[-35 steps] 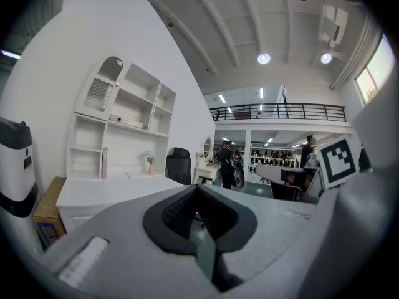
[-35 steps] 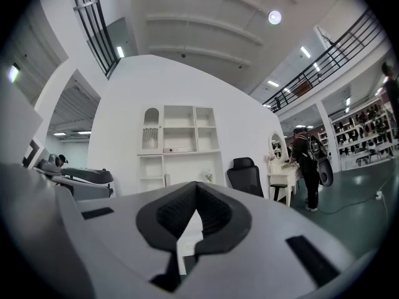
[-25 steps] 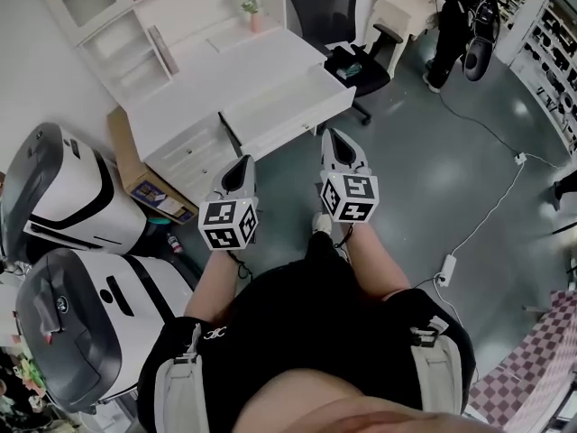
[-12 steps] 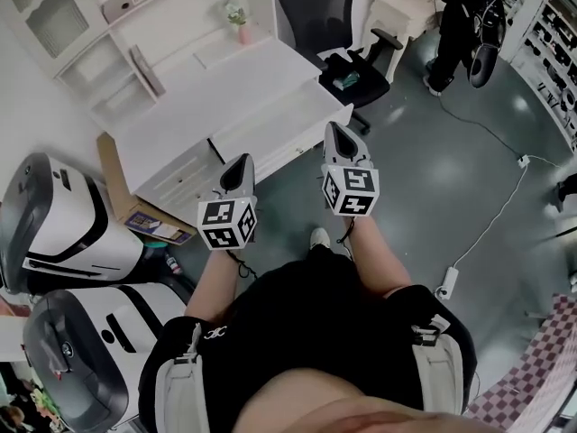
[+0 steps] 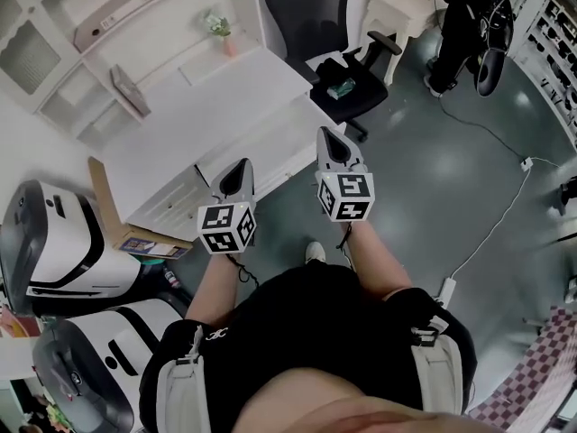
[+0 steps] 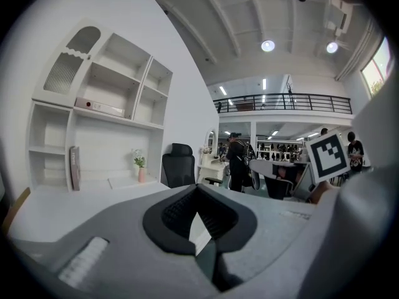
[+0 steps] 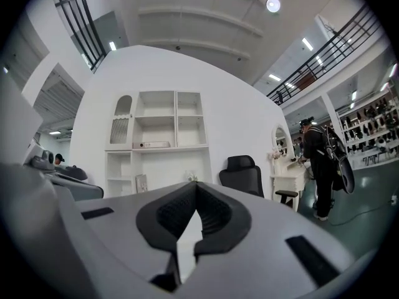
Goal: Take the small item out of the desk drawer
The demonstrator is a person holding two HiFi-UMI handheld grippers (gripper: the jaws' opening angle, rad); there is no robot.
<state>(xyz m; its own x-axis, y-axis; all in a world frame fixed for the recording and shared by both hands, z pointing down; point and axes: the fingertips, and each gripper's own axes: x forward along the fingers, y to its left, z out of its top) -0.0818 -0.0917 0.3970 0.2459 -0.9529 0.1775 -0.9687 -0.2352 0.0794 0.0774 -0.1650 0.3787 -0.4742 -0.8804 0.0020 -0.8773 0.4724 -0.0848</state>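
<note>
A white desk [image 5: 207, 97] stands ahead of me at the upper left, its drawer [image 5: 270, 138] running along the front edge; the drawer's inside does not show. A small teal item [image 5: 343, 89] lies on the seat of a black office chair [image 5: 315, 16] at the desk's right end. My left gripper [image 5: 242, 164] hangs in the air before the drawer, shut and empty. My right gripper [image 5: 330, 135] is level with it, just short of the chair, also shut and empty. In the gripper views both pairs of jaws [image 6: 198, 195] [image 7: 195, 192] meet with nothing between them.
A white shelf unit [image 5: 90, 25] rises behind the desk. Two white machines [image 5: 54, 242] and a cardboard box [image 5: 108, 215] crowd the floor at the left. A person [image 5: 464, 25] stands at the back right. A cable and power strip [image 5: 446, 287] lie on the grey floor.
The head view has swung so more of the shelf unit shows and the desk sits lower left. Both grippers stay shut, side by side; the right one edged up a little.
</note>
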